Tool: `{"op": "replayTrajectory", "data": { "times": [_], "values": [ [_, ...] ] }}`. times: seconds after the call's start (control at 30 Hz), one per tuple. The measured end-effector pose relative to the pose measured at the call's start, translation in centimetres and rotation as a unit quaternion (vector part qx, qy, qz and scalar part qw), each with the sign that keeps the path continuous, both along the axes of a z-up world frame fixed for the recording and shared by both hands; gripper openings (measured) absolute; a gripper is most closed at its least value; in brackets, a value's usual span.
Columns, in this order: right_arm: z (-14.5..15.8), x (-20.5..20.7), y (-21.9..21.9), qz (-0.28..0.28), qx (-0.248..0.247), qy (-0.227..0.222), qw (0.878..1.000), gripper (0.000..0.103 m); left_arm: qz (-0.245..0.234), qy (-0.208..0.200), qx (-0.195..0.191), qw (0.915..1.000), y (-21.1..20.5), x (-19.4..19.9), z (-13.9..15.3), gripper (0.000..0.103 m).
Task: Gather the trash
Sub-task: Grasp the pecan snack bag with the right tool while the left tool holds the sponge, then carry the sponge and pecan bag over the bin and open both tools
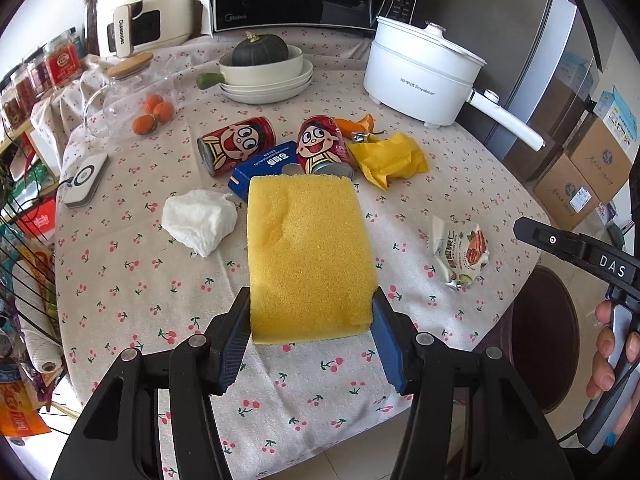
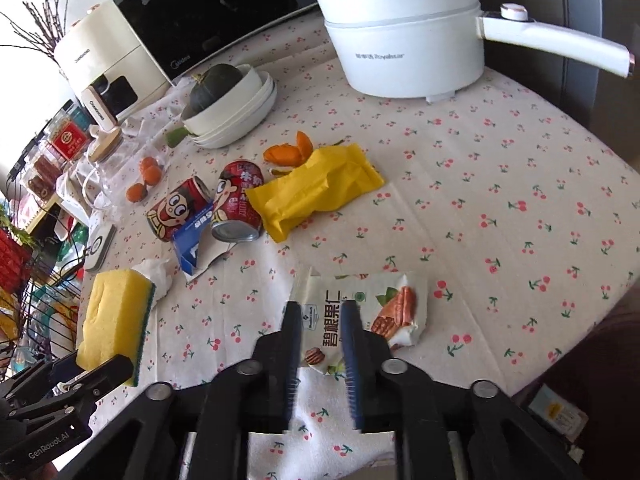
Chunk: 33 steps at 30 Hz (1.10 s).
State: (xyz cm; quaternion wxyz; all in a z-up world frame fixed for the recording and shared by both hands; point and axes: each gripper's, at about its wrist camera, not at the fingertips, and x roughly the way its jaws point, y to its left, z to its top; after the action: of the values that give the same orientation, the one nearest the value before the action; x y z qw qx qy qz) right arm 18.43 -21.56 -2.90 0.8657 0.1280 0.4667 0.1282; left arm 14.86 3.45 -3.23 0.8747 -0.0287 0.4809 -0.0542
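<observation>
Sponge (image 1: 308,256) clamped in the left tongs (image 1: 310,320), jaws closed on its near end from both sides, its long axis running straight ahead of the tongs and its far end reaching toward the clutter of trash. Right tongs (image 2: 322,320) sit low over the nut packet (image 2: 360,316), jaws partly open with one finger on each side of the packet's near half; whether the pads touch it I cannot tell. Packet lies flat on the tablecloth (image 2: 500,152), long axis running crosswise to the right tongs, most of it off to their right. Right hand is plainly the nearer one to it; the left tongs are well apart, off to the right tongs' left. Judgement: next move is a squeeze on the packet, and the thin foil may slip or fold rather than lift. Ahead of the left tongs, just past the sponge's far end: blue box (image 1: 262,168), two red cans (image 1: 236,142) on their sides, crumpled tissue (image 1: 198,220) to the left, yellow wrapper (image 1: 390,158) and orange peel (image 1: 358,123) to the right. All still on the table, uncollected. Farther out: white pot (image 1: 416,72), stacked bowls (image 1: 266,76) holding a squash (image 1: 260,50). Right hand (image 1: 614,348) grips its handle from the side, tongs angled down toward the table.
</observation>
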Motion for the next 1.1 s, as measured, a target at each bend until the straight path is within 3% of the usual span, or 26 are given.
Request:
{"op": "replayTrajectory", "data": {
  "times": [0.07,0.1,0.43,0.83,1.1],
  "values": [
    [-0.4,0.0,0.0,-0.017,-0.015,0.006,1.000,0.082,0.001,0.000,0.000,1.0000,-0.1,0.0,0.0,0.059],
    [-0.7,0.1,0.1,-0.019,-0.017,0.009,1.000,0.088,0.003,0.000,-0.001,1.0000,0.0,0.0,0.0,0.059],
    [-5.7,2.9,3.4,-0.008,-0.067,0.067,0.995,0.096,0.013,0.013,0.003,0.9998,1.7,0.3,-0.8,0.059],
    [-8.1,4.8,3.9,-0.019,-0.135,0.073,0.988,0.100,0.010,0.020,0.011,0.9997,1.8,0.6,-1.4,0.059],
    [-6.3,4.1,3.5,-0.001,-0.100,0.054,0.993,0.084,0.009,0.016,0.011,0.9998,1.5,0.5,-1.3,0.059]
  ]
}}
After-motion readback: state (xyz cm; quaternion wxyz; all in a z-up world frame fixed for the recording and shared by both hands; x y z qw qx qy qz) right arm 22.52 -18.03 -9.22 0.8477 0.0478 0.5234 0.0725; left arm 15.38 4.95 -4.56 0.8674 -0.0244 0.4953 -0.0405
